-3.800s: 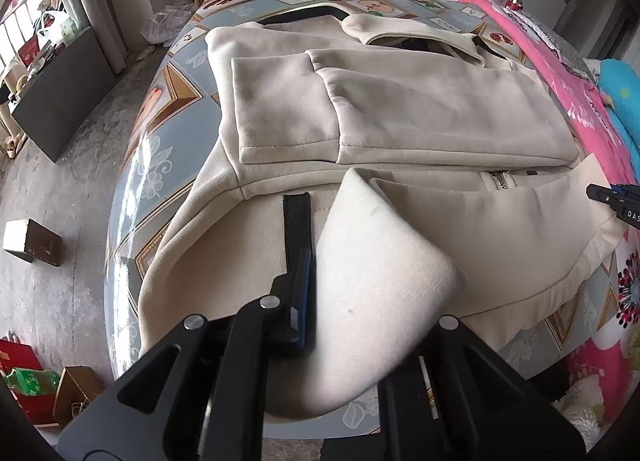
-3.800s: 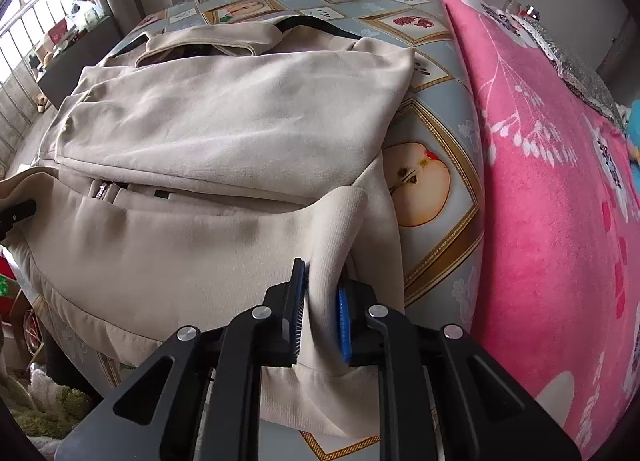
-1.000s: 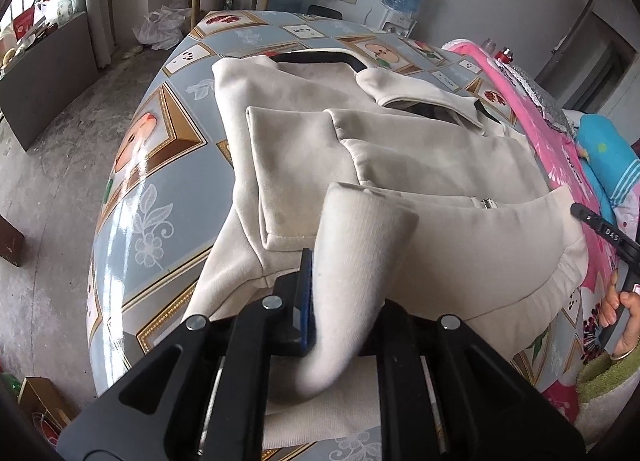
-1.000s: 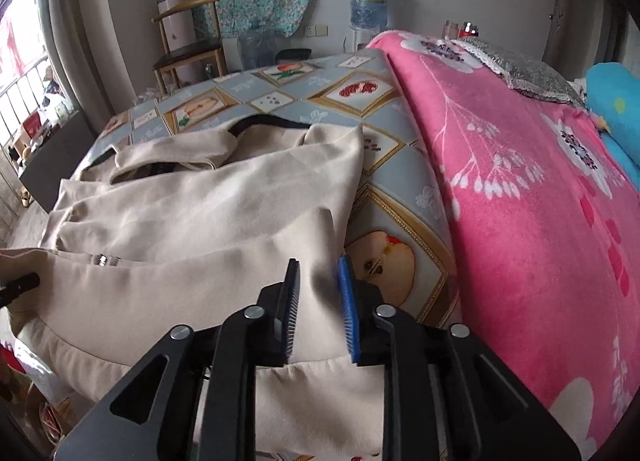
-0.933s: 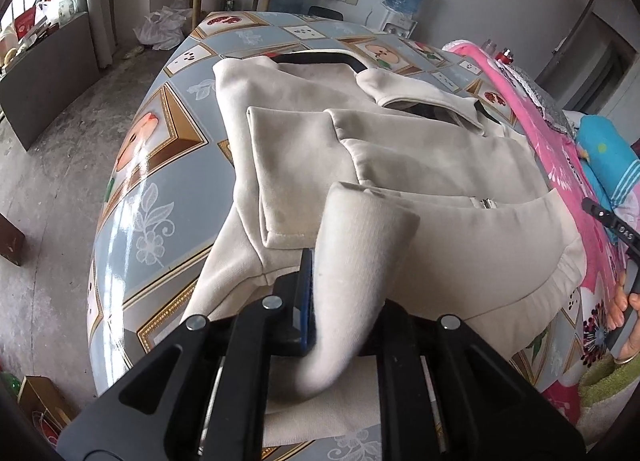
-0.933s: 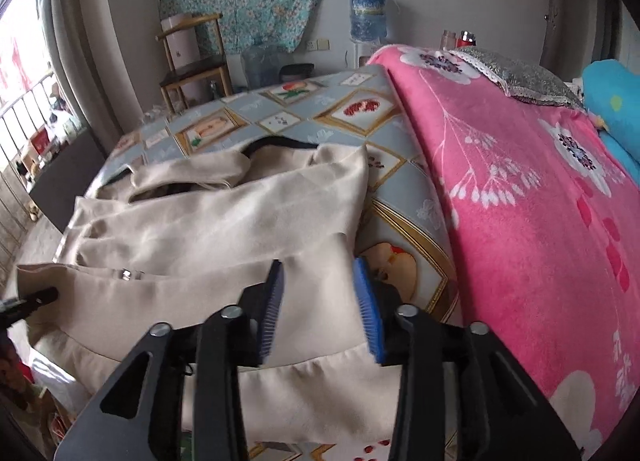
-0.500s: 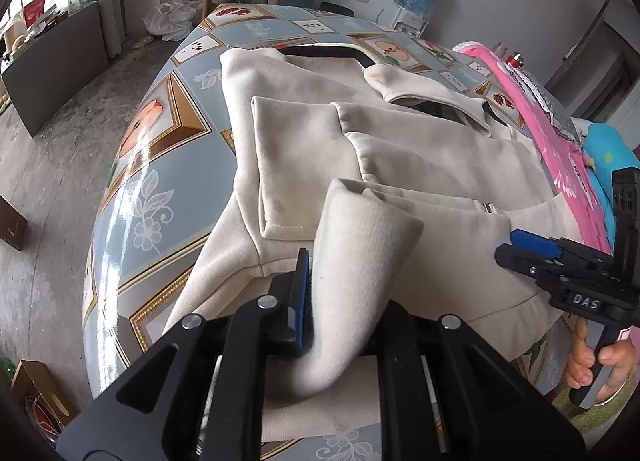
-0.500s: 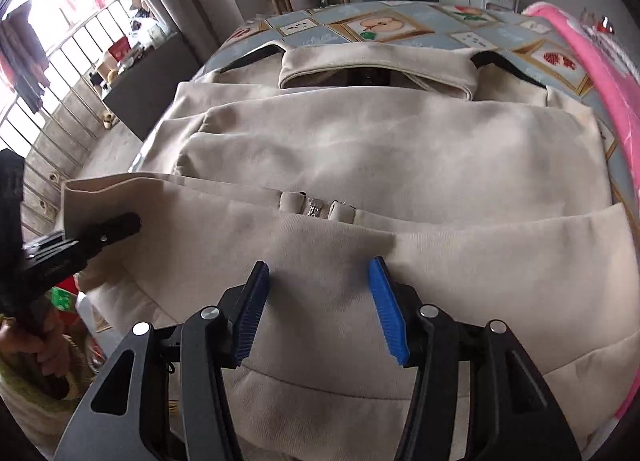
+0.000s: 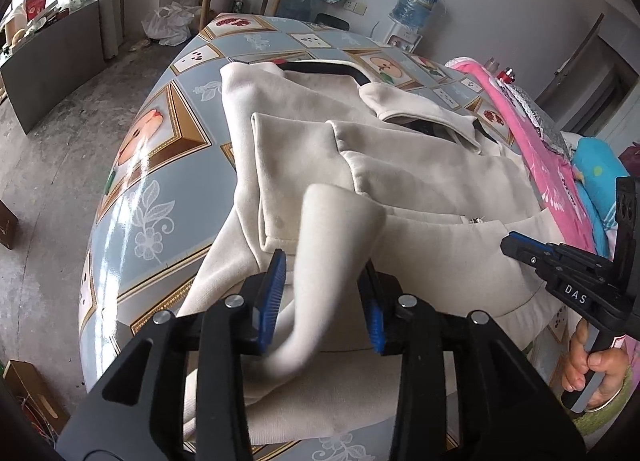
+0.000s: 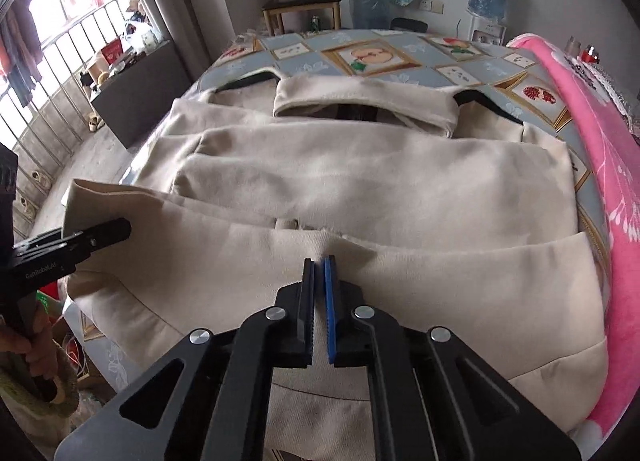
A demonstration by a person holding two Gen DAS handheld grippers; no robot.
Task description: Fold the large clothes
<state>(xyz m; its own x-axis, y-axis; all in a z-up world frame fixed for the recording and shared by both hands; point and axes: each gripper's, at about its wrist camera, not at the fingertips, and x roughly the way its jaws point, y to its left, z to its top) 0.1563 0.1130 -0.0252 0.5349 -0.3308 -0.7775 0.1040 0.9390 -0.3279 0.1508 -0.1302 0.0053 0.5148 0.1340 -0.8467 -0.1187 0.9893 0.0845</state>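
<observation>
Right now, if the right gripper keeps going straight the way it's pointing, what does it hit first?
Probably the cream jacket: the right gripper, jaws shut, points down at the folded-up hem in the middle, near the zipper. Depth is unclear, so it may already touch.

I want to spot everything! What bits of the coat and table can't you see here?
- Left wrist view: the beige fleece coat's near hem is hidden behind the left gripper.
- Left wrist view: the folded corner between its open jaws is blurred.
- Right wrist view: the fruit-patterned tablecloth is mostly covered by the coat.
</observation>
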